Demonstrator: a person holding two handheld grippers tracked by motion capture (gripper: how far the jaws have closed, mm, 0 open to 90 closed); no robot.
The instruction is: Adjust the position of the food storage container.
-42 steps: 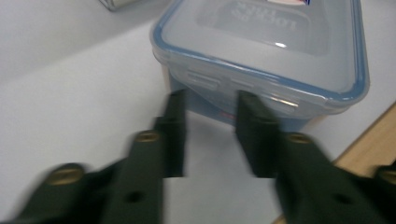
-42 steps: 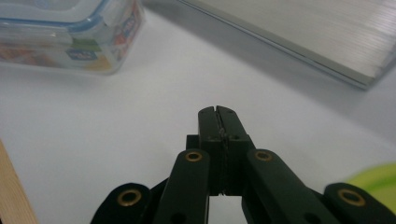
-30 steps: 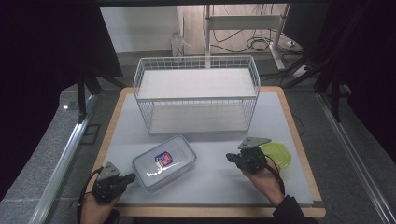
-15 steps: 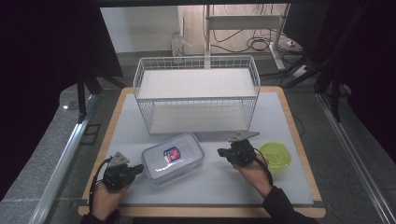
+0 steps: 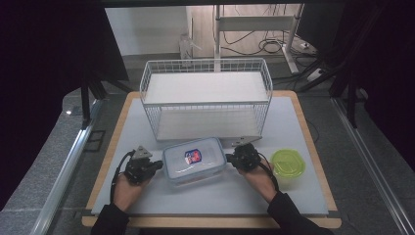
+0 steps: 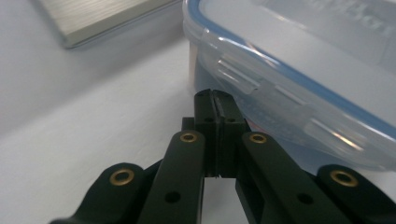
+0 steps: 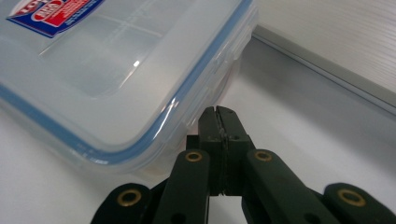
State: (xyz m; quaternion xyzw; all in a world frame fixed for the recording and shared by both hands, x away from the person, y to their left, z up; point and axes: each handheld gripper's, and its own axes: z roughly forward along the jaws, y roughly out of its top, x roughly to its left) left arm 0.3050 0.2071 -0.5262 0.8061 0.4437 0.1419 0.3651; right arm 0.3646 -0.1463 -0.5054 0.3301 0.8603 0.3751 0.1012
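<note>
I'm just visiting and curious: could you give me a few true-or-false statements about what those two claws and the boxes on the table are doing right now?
1. The left claw is shut, its jaws pressed together. True.
2. The clear food container stands on the wire rack's top shelf. False: it sits on the table mat in front of the rack.
3. The right claw is shut beside the container's edge. True.
4. The green-lidded tub lies between the two claws. False: it stands apart, to the right of the right claw.
</note>
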